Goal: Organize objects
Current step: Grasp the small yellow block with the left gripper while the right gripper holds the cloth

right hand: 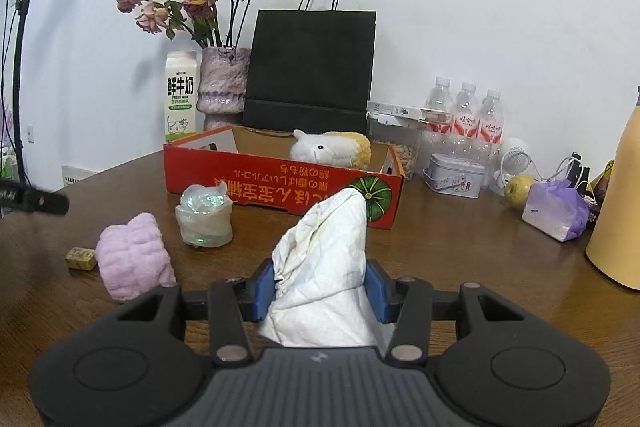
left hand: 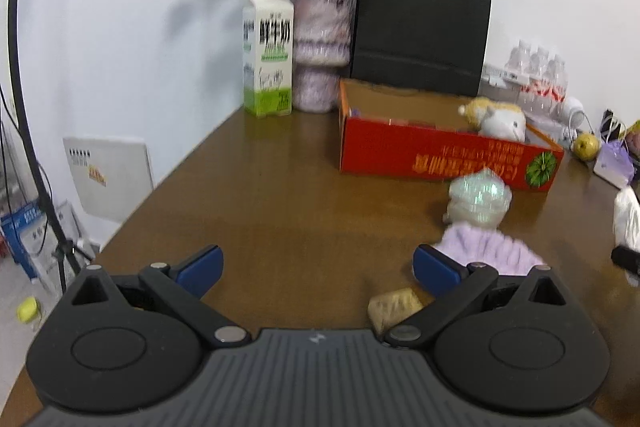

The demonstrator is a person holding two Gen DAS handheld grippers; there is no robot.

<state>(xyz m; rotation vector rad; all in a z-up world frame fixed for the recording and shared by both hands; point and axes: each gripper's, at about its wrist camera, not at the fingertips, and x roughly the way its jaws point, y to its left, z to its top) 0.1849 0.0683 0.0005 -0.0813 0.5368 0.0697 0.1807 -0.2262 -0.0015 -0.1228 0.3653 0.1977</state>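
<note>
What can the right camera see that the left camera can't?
Only the right view shows the tin, the yellow bottle and the right gripper shut on the white cloth. Only the left view shows the open left gripper and the floor clutter. Both show the red box, plush toy, purple towel, milk carton and black bag.

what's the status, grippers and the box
Right gripper shut on white cloth. Left gripper open, empty. Red box holds plush toy. Path to box clear.
</note>
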